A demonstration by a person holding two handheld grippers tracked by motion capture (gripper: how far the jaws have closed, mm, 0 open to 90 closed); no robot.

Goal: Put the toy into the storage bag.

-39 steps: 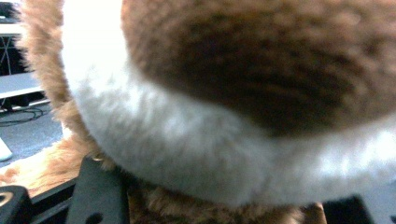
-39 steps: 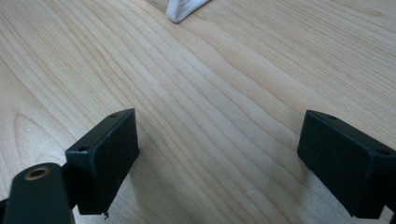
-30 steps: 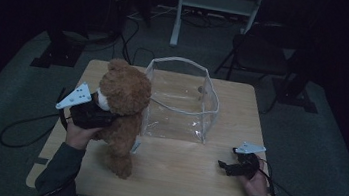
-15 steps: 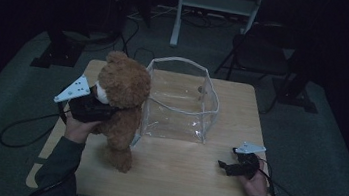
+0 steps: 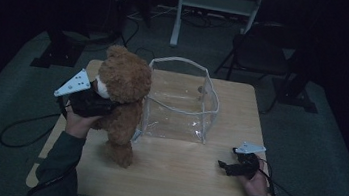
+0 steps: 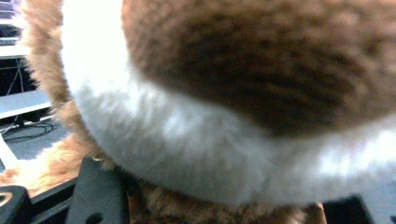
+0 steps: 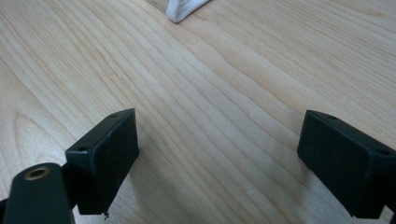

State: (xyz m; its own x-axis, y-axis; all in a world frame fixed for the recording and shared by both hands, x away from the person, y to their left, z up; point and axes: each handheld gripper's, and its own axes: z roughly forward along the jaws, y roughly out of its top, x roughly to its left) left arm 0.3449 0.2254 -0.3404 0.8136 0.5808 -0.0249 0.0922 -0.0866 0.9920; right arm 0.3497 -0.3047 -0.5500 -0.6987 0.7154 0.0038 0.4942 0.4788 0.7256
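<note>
Here the left gripper has its jaws clamped on the teddy bear beside the clear bag; the right gripper rests on the worktop, jaws apart.

This looks like a dim recording studio or lab rather than a home: a small light-wood table stands alone on grey carpet with darkness all round. Black cables trail over the floor by the table's left edge, and more cables lie tangled beyond its far edge, near the foot of a pale metal stand. A dark folding chair sits off the far right corner, beside black equipment bases.
</note>
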